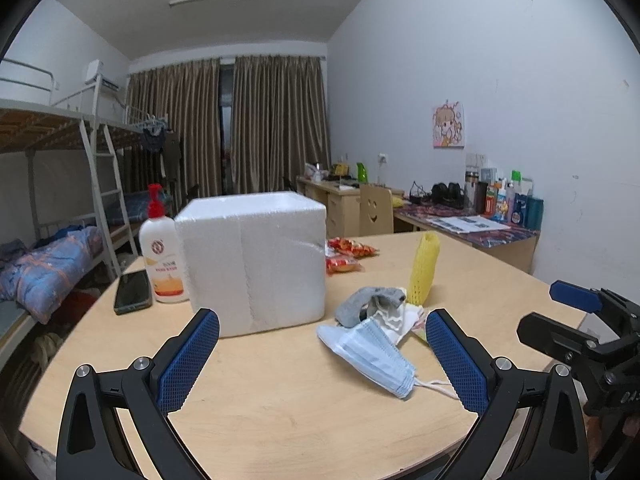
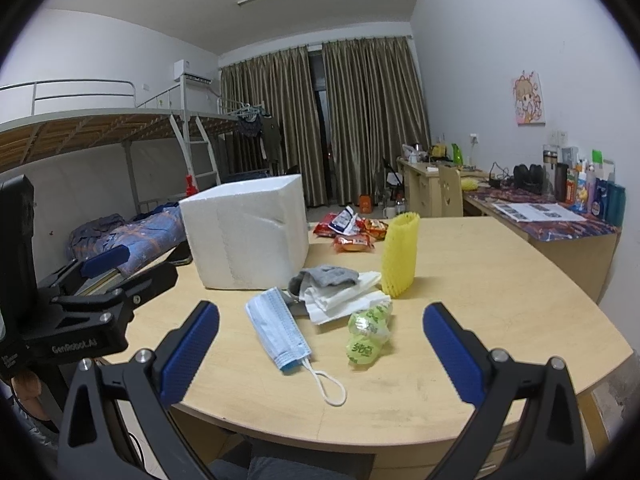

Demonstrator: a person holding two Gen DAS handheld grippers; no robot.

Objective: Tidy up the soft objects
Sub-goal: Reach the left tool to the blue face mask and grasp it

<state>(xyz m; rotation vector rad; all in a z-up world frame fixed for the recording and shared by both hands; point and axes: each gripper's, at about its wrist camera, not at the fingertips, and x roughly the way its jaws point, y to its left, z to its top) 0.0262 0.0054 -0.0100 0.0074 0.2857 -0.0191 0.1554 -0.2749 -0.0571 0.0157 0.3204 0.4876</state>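
A white foam box [image 1: 252,260] [image 2: 246,232] stands on the round wooden table [image 1: 280,400] [image 2: 460,280]. To its right lies a pile: a light blue face mask [image 1: 368,356] [image 2: 278,330], a grey sock [image 1: 366,304] [image 2: 328,276], white cloth [image 2: 348,298], a green wrapped packet [image 2: 366,338] and an upright yellow foam net [image 1: 424,268] [image 2: 400,254]. My left gripper [image 1: 322,354] is open and empty above the table's near side, left of the mask. My right gripper [image 2: 320,344] is open and empty, near the mask and the packet.
A lotion pump bottle [image 1: 162,254] and a black phone [image 1: 132,292] lie left of the box. Red snack packets [image 1: 346,254] [image 2: 352,232] lie behind the pile. Bunk beds stand at the left, desks with bottles along the right wall.
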